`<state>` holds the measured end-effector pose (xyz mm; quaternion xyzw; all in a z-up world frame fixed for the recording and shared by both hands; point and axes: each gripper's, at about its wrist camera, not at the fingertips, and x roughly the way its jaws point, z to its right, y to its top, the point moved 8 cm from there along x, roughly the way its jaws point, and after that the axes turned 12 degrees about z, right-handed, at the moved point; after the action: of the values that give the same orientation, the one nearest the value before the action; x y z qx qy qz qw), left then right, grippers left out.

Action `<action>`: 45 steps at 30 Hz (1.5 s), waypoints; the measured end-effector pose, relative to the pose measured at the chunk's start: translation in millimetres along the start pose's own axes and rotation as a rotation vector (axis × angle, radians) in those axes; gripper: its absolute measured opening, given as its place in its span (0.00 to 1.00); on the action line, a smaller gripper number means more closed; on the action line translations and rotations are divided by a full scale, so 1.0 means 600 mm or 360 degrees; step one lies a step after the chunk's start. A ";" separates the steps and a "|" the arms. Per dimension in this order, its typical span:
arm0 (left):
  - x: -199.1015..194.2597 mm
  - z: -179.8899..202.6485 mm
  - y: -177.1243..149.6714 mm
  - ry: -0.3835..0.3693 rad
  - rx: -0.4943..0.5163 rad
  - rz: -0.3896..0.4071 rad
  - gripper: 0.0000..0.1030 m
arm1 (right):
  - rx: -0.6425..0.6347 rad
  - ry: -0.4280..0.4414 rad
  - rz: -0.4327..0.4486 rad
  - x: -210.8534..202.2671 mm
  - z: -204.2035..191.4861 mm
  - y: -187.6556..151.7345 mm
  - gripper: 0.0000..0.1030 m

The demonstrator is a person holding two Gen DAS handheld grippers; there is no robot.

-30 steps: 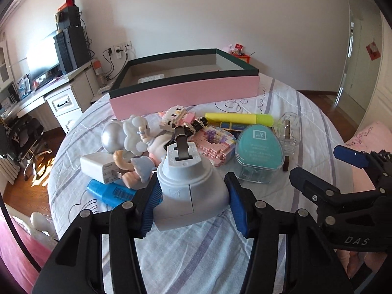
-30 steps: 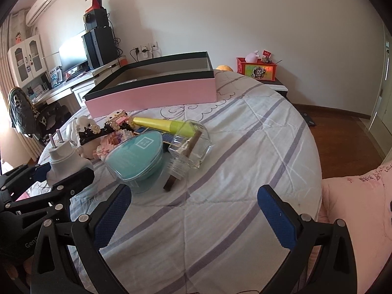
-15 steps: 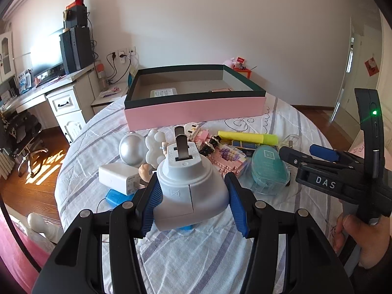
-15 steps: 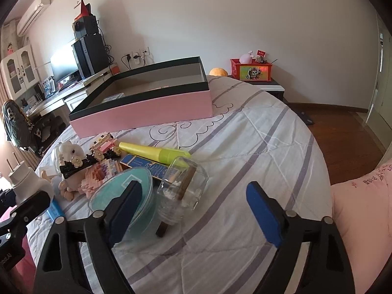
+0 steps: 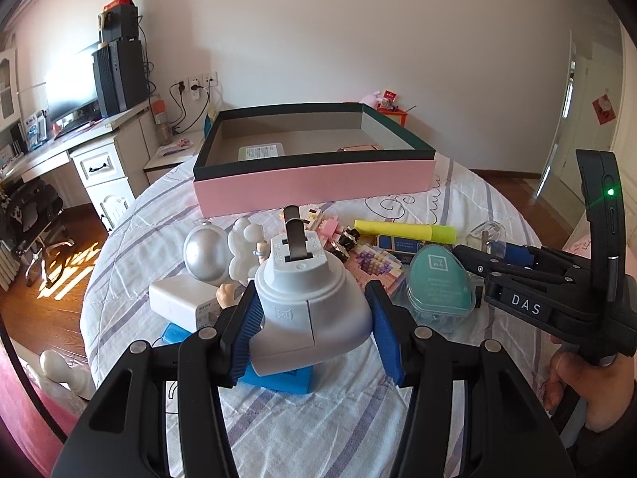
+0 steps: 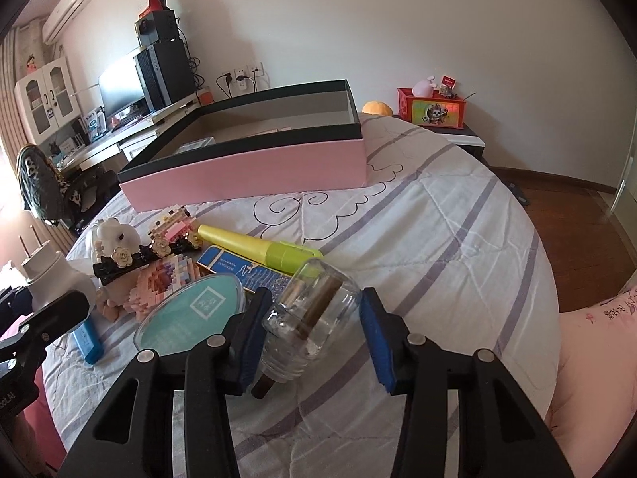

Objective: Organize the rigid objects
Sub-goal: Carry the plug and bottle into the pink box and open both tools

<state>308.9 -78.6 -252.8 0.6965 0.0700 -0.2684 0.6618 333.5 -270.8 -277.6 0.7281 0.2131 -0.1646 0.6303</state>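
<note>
The left tongs (image 5: 314, 314) pinch a white plug adapter (image 5: 308, 302) between their blue pads, its prongs pointing up and away, lifted above the pile of small things on the bed (image 6: 458, 239). To the right, the right tongs (image 6: 312, 320) have just been closing around a clear glass jar (image 6: 310, 314) that lies on its side on the striped bedspread with a brown stick inside; the left pad sits against the glass, but whether the right pad presses on it I cannot tell. A hand (image 5: 589, 386) grips the handle of those tongs at the right edge of the left view. Just left of the jar lies a teal oval case (image 6: 189, 314), and behind it a blue card (image 6: 239, 269) and a yellow highlighter (image 6: 258, 247). Further left sit a pink brick model (image 6: 159, 283), a black hair clip with flowers (image 6: 135, 257), a white bunny figure (image 6: 111, 235), a silver ball (image 5: 205, 255), a white charger block (image 5: 183, 302) and a blue box (image 5: 278, 376) under the lifted adapter. Beyond the pile stands a wide open box with pink sides and a dark rim (image 5: 314, 185), holding a couple of flat items. A desk (image 5: 59, 147) with a monitor stands off to the left of the bed.
</note>
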 end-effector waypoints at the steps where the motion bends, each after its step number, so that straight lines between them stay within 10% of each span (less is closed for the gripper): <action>1: 0.000 0.000 0.003 -0.0005 0.0000 0.0002 0.51 | -0.0006 0.0000 0.0016 -0.006 -0.001 0.005 0.45; 14: 0.031 -0.022 0.113 -0.0064 0.0040 0.0072 0.51 | -0.0164 0.0184 0.0189 -0.025 -0.049 0.131 0.45; 25: 0.201 -0.023 0.245 -0.0194 0.0050 -0.0031 0.51 | -0.0334 0.0133 0.0170 0.127 -0.049 0.250 0.46; 45: 0.370 -0.004 0.192 -0.0208 0.0003 -0.0315 0.52 | -0.0474 0.0032 -0.0004 0.262 -0.005 0.208 0.46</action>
<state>549.7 -146.7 -254.6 0.6679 0.0949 -0.3772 0.6346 532.2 -265.7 -251.3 0.6279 0.2423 -0.1246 0.7290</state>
